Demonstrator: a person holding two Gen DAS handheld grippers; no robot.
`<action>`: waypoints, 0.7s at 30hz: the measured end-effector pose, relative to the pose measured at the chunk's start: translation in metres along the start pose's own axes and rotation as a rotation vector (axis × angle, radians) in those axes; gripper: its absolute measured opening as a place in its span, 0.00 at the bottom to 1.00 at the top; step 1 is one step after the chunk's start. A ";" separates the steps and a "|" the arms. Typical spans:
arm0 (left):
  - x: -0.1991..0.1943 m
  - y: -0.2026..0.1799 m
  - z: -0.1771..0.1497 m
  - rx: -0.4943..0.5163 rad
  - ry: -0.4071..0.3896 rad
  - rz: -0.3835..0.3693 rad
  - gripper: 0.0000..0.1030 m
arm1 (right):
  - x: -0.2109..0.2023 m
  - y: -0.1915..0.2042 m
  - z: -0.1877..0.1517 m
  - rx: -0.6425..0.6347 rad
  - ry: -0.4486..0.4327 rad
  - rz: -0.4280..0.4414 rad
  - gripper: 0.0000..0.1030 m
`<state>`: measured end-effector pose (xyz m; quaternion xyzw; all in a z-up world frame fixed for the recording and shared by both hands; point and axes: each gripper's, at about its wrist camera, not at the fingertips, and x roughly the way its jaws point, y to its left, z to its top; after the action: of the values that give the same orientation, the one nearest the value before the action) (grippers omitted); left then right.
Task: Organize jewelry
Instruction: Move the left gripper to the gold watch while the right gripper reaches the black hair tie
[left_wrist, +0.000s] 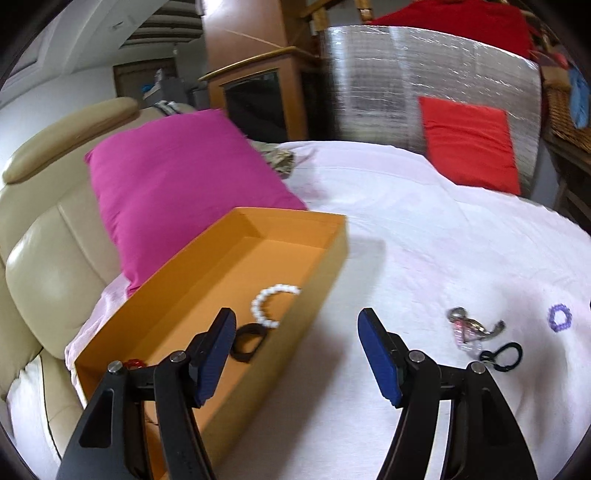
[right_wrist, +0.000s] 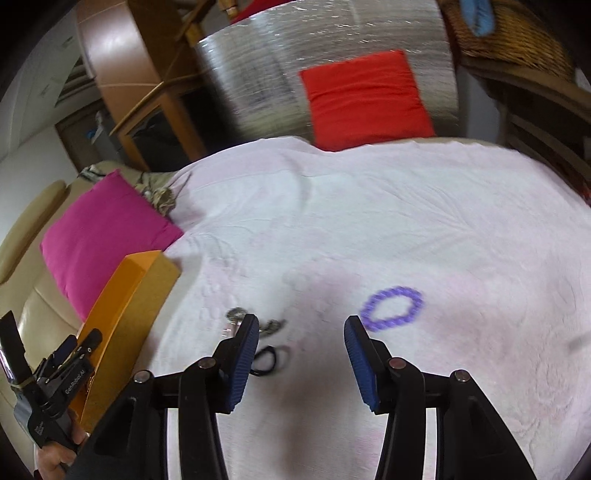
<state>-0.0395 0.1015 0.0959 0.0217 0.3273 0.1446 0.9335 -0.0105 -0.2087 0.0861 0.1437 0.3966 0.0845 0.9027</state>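
An open orange box (left_wrist: 295, 215) lies at the left on the pale pink sheet. Inside it are a white bead bracelet (left_wrist: 266, 300), a black ring-shaped piece (left_wrist: 246, 342) and a small red item (left_wrist: 133, 363). My left gripper (left_wrist: 295, 321) hovers open over the box's near wall, with nothing between its fingers. On the sheet to the right lie a silver clasp piece (left_wrist: 469, 326), a black loop (left_wrist: 506, 354) and a purple bead bracelet (left_wrist: 560, 317). My right gripper (right_wrist: 301, 325) is open and empty above the sheet. The purple bracelet (right_wrist: 393, 308) lies just right of its right finger, the black loop (right_wrist: 267, 360) and silver piece (right_wrist: 236, 315) by its left finger.
A magenta pillow (left_wrist: 177, 184) leans on a beige leather sofa (left_wrist: 48, 266) behind the box. A red cushion (right_wrist: 365, 99) rests against a silver foil panel (right_wrist: 258, 66) at the back. The left gripper (right_wrist: 79, 341), held by a hand (right_wrist: 51, 458), shows beside the box (right_wrist: 147, 306).
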 end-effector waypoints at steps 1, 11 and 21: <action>-0.001 -0.005 -0.001 0.008 -0.001 -0.002 0.67 | -0.001 -0.006 -0.002 0.008 0.000 -0.006 0.51; 0.000 -0.052 -0.004 0.079 0.022 -0.046 0.67 | 0.006 -0.050 -0.007 0.086 0.037 -0.022 0.51; 0.032 -0.055 -0.010 0.028 0.180 -0.062 0.68 | 0.043 -0.027 -0.023 0.040 0.184 0.130 0.51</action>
<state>-0.0076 0.0577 0.0615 0.0114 0.4125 0.1124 0.9039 0.0029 -0.2183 0.0329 0.1785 0.4694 0.1477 0.8520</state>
